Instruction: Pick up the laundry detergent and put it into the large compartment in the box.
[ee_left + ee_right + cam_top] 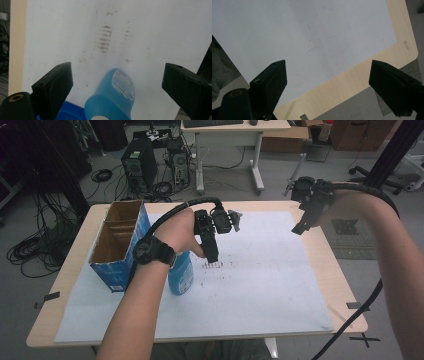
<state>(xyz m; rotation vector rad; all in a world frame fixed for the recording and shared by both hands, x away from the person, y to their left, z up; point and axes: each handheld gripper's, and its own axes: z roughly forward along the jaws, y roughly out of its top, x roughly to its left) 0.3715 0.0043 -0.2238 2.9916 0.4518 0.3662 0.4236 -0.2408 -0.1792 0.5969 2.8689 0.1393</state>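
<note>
Left gripper [212,251] hangs low over the white sheet [260,285], jaws pointing down at the table just beside the blue bottle [181,275]. In the left gripper view the jaws stand wide apart with nothing between the pads; the bottle [112,97] sits below and between them, not touched by either. Judgement: the wide opening is there to clear the bottle's body, so this reads as an approach with no grasp yet made.

The bottle stands upright on the sheet, close against the near corner of the open box [117,245] (cardboard inside, blue outside, dividers visible within). I cannot tell whether bottle and box touch, since the forearm covers the gap. The box sits at the table's left with its mouth up, which suits dropping a bottle in from above; that looks like the likely destination.

Right gripper [305,217] is held high over the table's far right edge, well apart from bottle and box. In the right gripper view its jaws are also spread wide and empty, looking down on bare sheet and the wooden table [352,82] edge. Judgement: parked out of the way so the left hand can work.

Dark smudges [103,40] mark the sheet beyond the bottle.
</note>
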